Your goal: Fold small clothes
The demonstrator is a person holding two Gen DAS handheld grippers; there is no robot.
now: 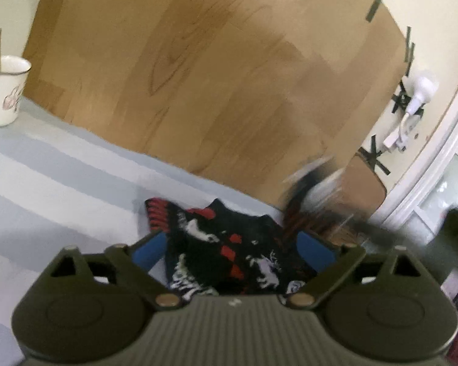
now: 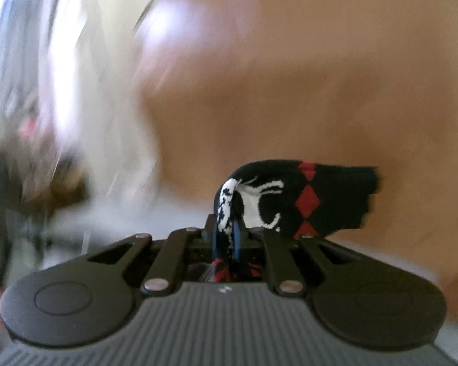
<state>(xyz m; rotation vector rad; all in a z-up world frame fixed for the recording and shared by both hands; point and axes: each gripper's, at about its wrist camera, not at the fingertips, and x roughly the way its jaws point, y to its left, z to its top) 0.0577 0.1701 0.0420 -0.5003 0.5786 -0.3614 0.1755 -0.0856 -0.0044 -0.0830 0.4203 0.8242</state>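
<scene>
Right gripper (image 2: 229, 238) fingers are pinching one patterned sock (image 2: 293, 198), lifting it clear, view blurring. Left gripper (image 1: 232, 253) fingers are spread wide over the second sock (image 1: 229, 244) lying near the far edge of the striped sheet (image 1: 55, 167). Best slowing down and laying the held one squarely over it.

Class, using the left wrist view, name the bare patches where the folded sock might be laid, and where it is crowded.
Free: the striped cloth between the white cup and the black patterned sock, below the wooden board. Crowded: the blurred right edge beyond the sock, and between the left gripper jaws, where the sock lies.
</scene>
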